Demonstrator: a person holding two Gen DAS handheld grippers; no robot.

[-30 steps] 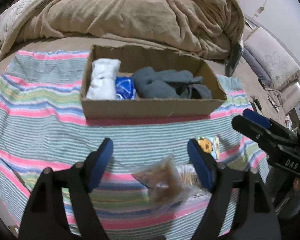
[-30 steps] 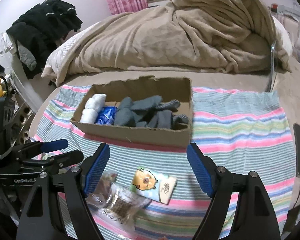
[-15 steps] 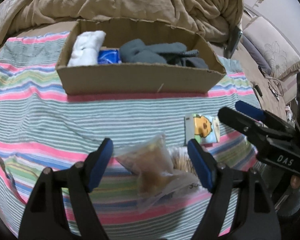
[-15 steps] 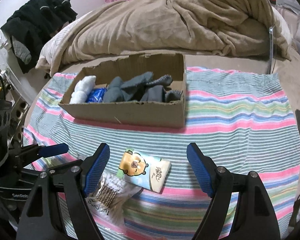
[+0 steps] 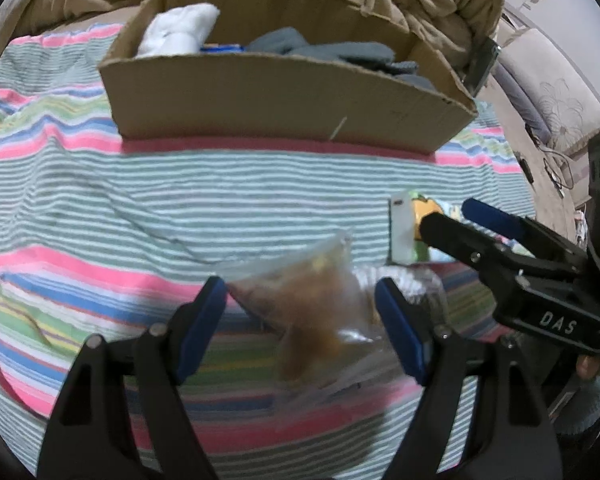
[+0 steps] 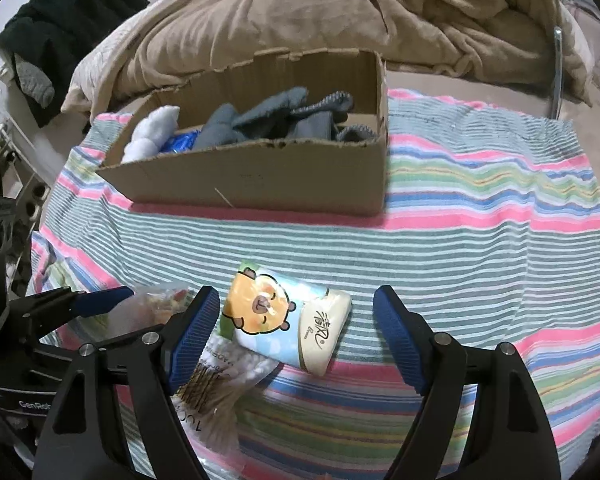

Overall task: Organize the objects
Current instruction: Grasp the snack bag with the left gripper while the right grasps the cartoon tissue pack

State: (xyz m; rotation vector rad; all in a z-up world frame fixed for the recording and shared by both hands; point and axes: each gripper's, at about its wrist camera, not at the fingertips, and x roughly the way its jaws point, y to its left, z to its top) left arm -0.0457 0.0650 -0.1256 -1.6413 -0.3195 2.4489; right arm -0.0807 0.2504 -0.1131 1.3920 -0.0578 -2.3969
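A: So where's the stuff? Both tongs spread apart?
B: Yep. Left gripper gapes around the clear bag of brown bits, lower centre. Right gripper straddles the bear-print tissue pack, not squeezing. Cardboard box sits upper centre.

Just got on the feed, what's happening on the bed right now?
A person holds a claw in each hand over the striped cloth. The left claw is open around a clear bag of brown bits; the right claw is open around a tissue pack with a bear picture. Neither is gripped yet. The cardboard box behind already holds grey socks and a white roll.
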